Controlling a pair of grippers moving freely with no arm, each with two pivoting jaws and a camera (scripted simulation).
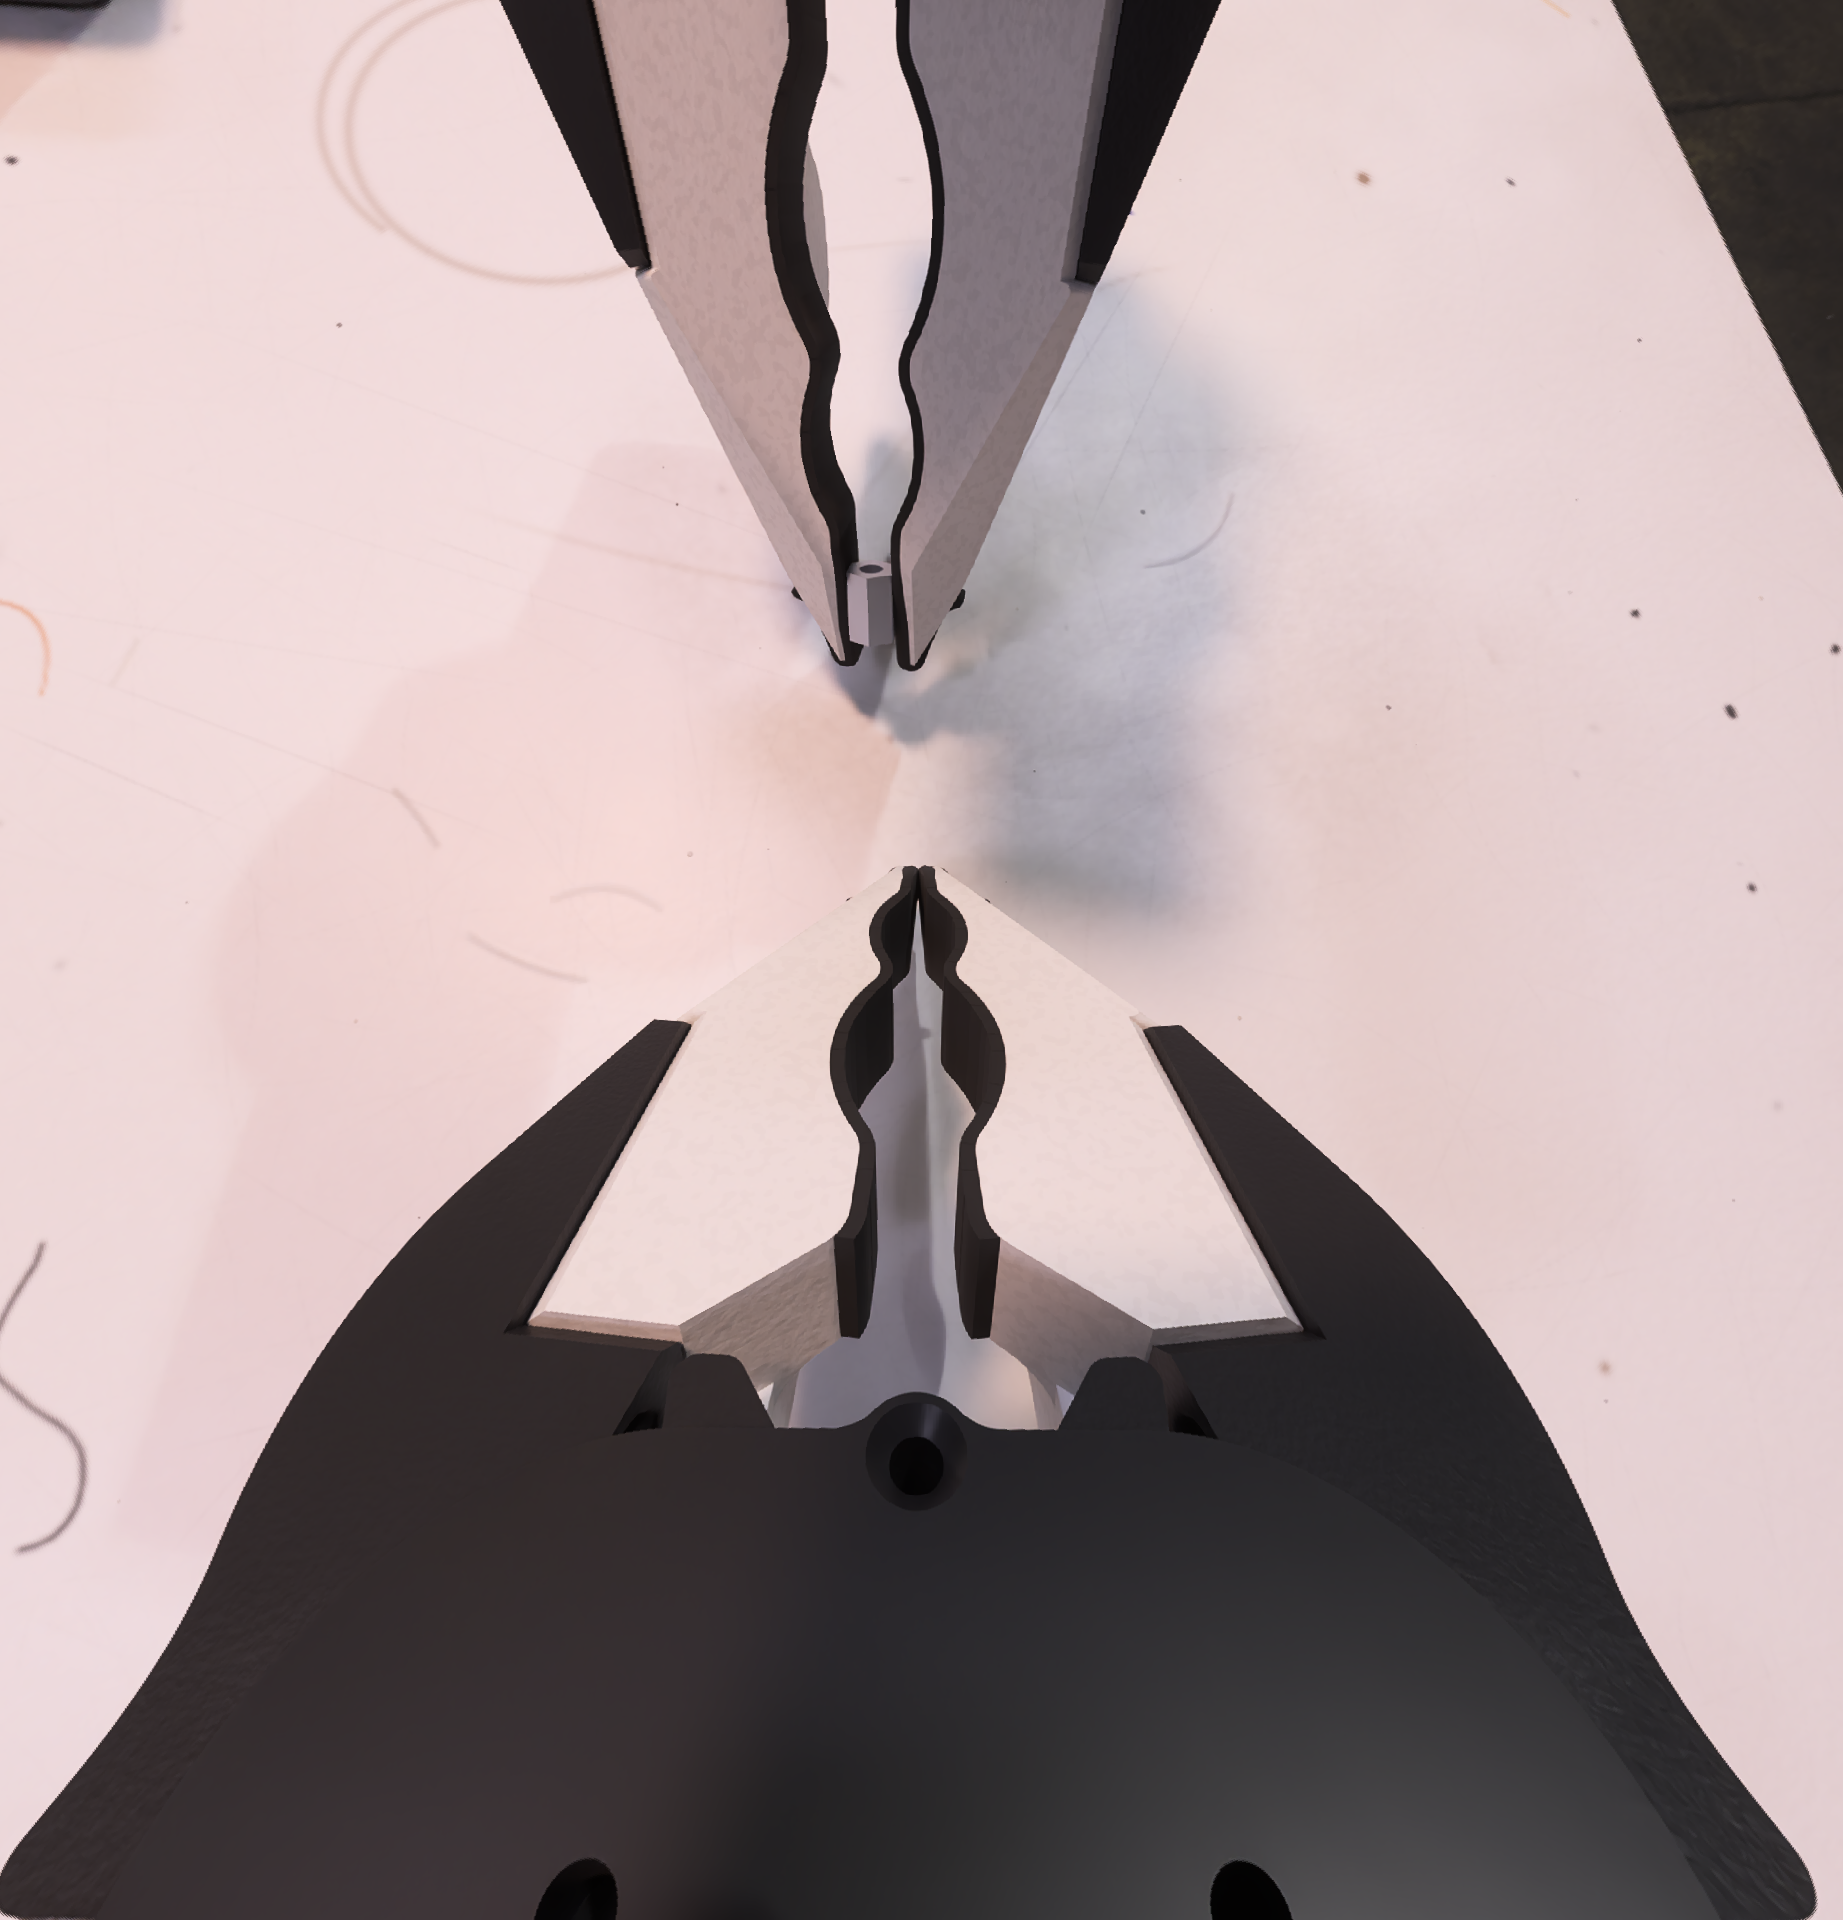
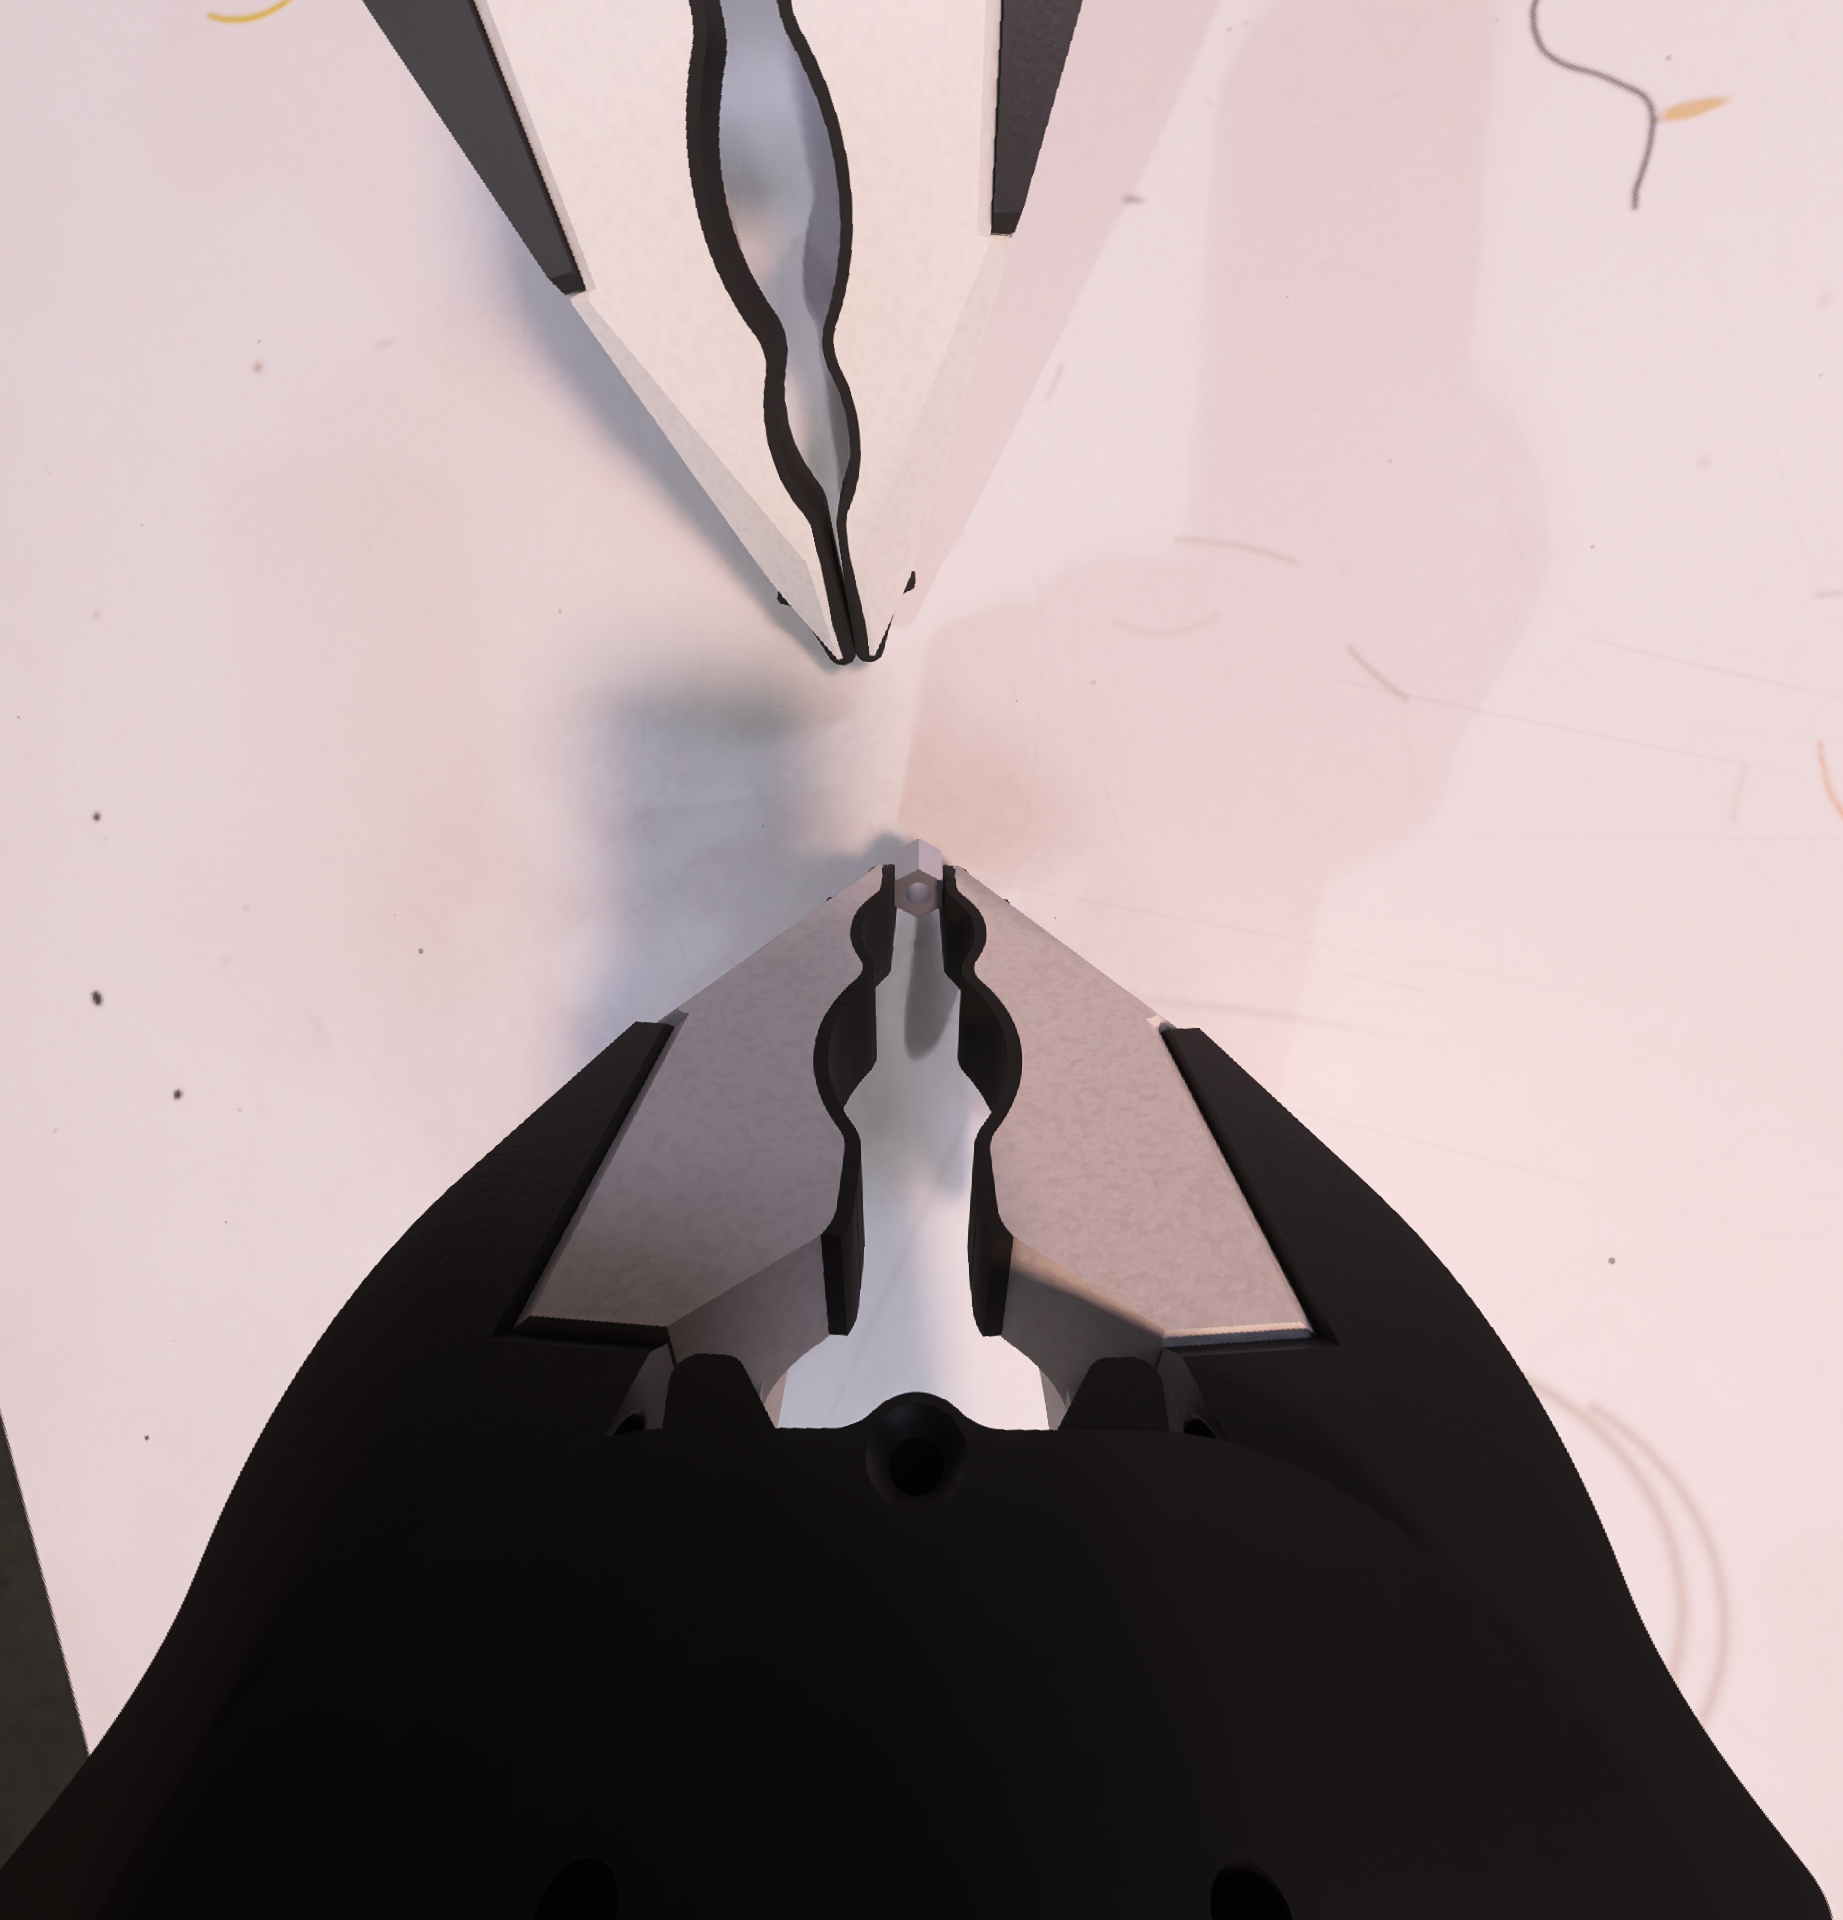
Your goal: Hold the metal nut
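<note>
In the left wrist view, the left gripper (image 1: 918, 873) fills the lower half, and its jaws are pressed together at the tips with nothing between them. Facing it, ahead of those closed tips, the right gripper (image 1: 875, 646) comes down from the top edge. Its jaws are narrow and they clamp the nut (image 1: 869, 608), a small grey hexagonal piece with a hole in its top face, right at their tips. The nut stands upright between the two black pads, above the pale table (image 1: 273, 623), which carries thin curved scratches and dark specks. A soft shadow lies on the table under and beside the tips.

In the right wrist view, the right gripper (image 2: 918, 885) is below, and the nut (image 2: 918, 888) sits at the very end of its jaws, touching both pads, with its hole toward the camera. Beyond the nut, well apart, the left gripper (image 2: 852, 652) points back with its jaws shut and empty. The table (image 2: 273, 520) is also pale pink here.
</note>
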